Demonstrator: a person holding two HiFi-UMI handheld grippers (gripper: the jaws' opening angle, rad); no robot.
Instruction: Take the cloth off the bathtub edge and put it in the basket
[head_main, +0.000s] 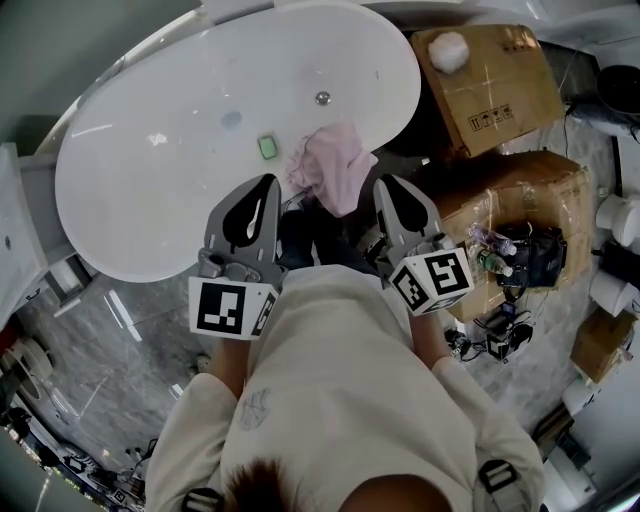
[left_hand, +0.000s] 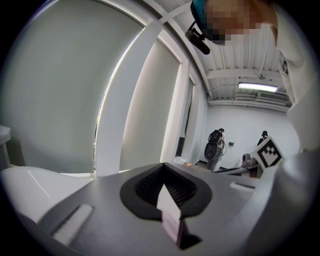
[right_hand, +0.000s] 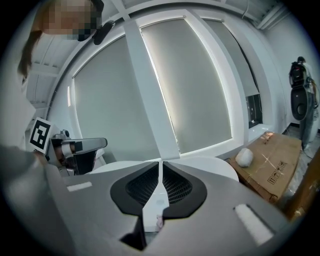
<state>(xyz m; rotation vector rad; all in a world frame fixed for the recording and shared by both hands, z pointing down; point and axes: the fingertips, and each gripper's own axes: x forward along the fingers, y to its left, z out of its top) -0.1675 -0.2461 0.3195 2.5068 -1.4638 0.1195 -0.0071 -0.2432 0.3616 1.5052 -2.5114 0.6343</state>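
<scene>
Clenching shut, both sets of jaws hold nothing. Left gripper (left_hand: 163, 166): tips meet, no gap, nothing pinched. Right gripper (right_hand: 160, 163): the same, pads closed on each other.

From the head view, both grippers point toward the near rim of the bathtub (head_main: 150, 250), the left gripper (head_main: 268, 182) over the rim and the right gripper (head_main: 385, 184) just outside it.

Pink cloth (head_main: 332, 165) is draped over that near rim, bunched, one end inside the bathtub and the other hanging down its outer side. It lies between the two sets of jaws, close to both; contact cannot be told.

Inside the bathtub: a small green block (head_main: 267, 147) just beside the cloth, and the drain (head_main: 322, 98) further in.

Beside the bathtub's right end stands a cardboard box (head_main: 500, 90) with a white ball (head_main: 448, 50) on top.
</scene>
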